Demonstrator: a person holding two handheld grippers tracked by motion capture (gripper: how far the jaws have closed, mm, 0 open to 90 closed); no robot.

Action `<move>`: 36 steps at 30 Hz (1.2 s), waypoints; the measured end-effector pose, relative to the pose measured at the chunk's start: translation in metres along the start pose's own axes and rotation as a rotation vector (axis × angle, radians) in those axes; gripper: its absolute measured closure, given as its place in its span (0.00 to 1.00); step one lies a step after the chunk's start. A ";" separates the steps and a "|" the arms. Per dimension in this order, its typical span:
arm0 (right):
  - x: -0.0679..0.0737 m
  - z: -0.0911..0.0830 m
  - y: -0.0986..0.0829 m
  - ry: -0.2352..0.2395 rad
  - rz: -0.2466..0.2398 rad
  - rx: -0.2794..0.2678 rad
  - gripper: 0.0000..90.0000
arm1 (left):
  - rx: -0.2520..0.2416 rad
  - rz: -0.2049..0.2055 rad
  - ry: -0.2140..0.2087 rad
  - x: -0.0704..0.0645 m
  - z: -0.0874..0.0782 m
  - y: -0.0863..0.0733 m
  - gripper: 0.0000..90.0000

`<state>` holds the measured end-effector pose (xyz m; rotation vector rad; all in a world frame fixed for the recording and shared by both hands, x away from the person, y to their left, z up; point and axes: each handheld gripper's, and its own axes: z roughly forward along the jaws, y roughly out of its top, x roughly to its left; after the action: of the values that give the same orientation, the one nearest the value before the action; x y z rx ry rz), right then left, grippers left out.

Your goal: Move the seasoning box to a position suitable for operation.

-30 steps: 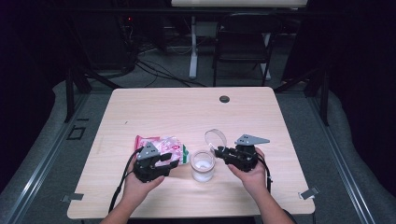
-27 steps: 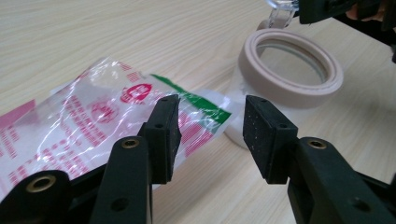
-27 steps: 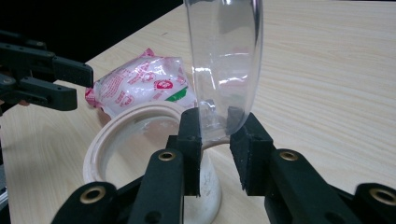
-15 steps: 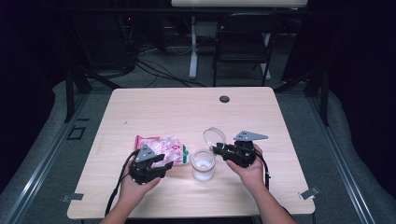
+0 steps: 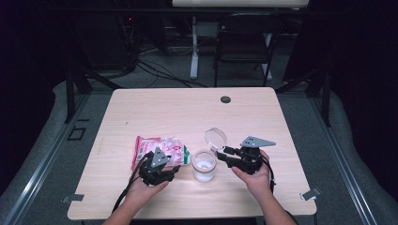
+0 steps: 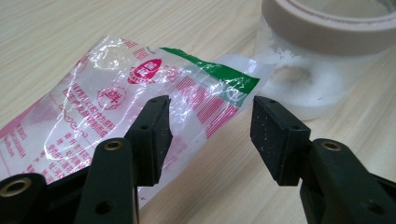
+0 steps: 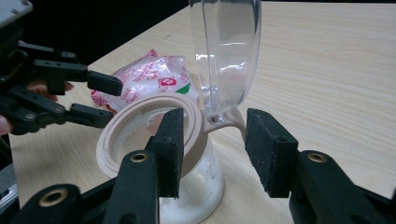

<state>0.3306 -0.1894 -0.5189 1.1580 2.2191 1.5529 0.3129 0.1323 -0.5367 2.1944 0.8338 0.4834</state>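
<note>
My L gripper (image 6: 210, 126) open over bag (image 6: 116, 107); R gripper (image 7: 212, 140) open at jar (image 7: 154, 140) hinge, lid (image 7: 226, 51) up.

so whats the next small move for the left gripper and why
Probably ease the left gripper forward and close on the plastic bag's green-edged end. Its jaws stand open around that corner without pinching it, and the jar beside it has its clear lid flipped up, with the right gripper open at the hinge.

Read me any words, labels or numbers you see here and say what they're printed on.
Plastic bag: red and pink print with a round seal, in characters too blurred and crinkled to read.
Jar and its clear lid: no text.
Table: no text.
</note>
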 end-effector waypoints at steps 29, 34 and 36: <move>0.000 -0.021 -0.012 -0.036 0.014 -0.024 0.62 | 0.078 0.223 0.135 -0.023 0.037 0.008 0.49; 0.001 -0.024 -0.013 -0.042 0.018 -0.030 0.62 | 0.099 0.243 0.204 -0.016 0.051 0.005 0.49; 0.000 -0.024 -0.014 -0.044 0.018 -0.030 0.62 | 0.104 0.256 0.220 -0.016 0.053 0.005 0.50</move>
<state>0.3101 -0.2083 -0.5200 1.1956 2.1565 1.5470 0.3328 0.0920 -0.5696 2.3877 0.7059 0.8367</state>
